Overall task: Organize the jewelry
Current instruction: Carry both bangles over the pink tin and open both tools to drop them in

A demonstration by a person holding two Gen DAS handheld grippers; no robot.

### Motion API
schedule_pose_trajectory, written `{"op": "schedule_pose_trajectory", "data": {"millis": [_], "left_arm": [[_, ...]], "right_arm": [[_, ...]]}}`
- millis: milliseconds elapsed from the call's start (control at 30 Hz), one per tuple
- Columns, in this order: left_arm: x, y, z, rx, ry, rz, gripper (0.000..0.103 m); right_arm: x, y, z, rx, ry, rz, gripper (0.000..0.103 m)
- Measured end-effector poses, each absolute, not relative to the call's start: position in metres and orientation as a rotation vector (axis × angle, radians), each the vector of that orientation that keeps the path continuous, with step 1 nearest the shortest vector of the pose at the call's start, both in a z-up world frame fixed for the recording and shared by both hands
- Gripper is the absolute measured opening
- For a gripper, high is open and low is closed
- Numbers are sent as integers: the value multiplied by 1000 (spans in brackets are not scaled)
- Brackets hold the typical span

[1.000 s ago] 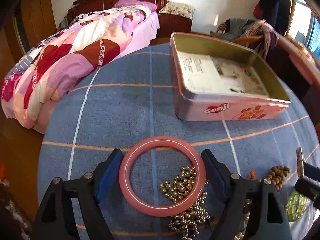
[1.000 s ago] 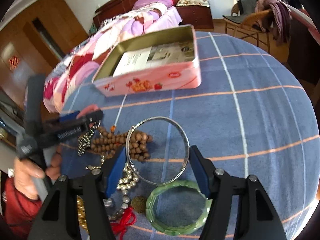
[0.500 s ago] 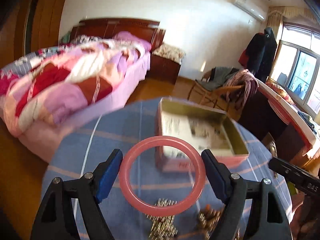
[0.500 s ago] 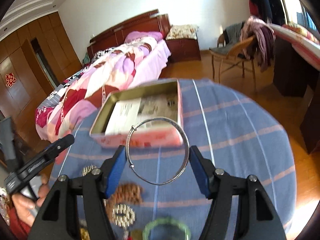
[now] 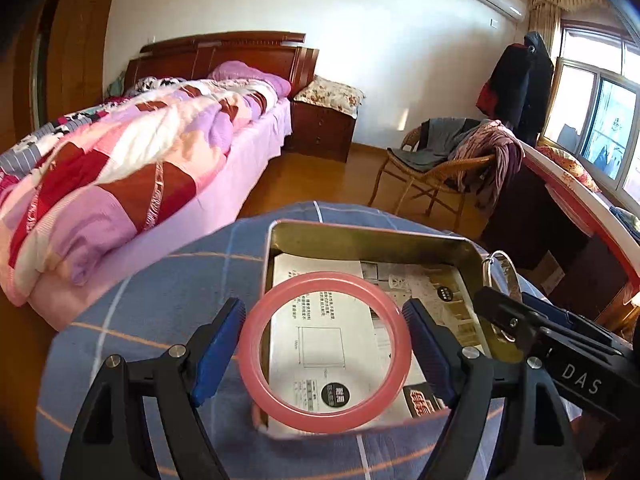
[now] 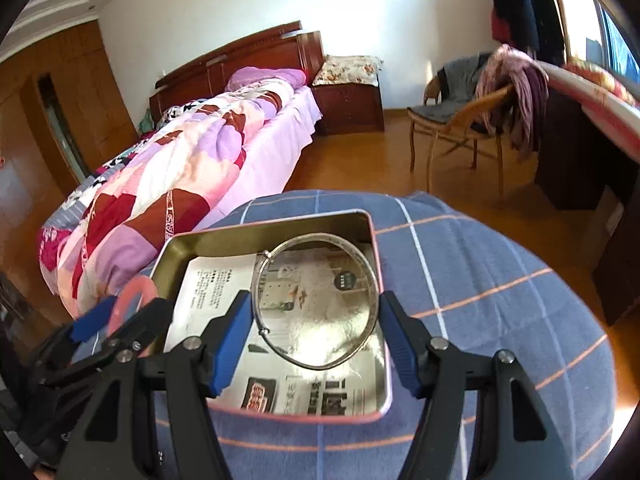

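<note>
Overhead, left claw (image 5: 324,354) pinches pink bangle (image 5: 256,360); right claw (image 6: 316,340) pinches silver bangle (image 6: 374,280) above tin (image 6: 280,232).

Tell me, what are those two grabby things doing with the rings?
A person holds a gripper in each hand and is tidying jewelry. The left gripper clamps a pink bangle, and the right gripper clamps a thin silver bangle. Both hang over an open tin box lined with printed paper, which sits on a blue checked tablecloth. Neither bangle has been let go into the box yet.
</note>
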State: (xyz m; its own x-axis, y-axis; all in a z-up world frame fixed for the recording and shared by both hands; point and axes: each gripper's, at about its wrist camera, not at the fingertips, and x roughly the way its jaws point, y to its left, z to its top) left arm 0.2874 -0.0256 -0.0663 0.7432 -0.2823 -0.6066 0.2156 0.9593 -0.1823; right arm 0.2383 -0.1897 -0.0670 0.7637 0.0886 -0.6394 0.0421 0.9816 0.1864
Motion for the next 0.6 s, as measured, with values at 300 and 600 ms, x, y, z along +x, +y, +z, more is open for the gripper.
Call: {"op": "schedule_pose_trajectory", "data": {"millis": [300, 600], "left_arm": [[290, -36, -70, 1, 624, -240, 81], [295, -29, -74, -113, 655, -299, 82]], "right_arm": [[241, -192, -69, 179, 670, 36, 67], [238, -203, -65, 279, 632, 121, 78]]}}
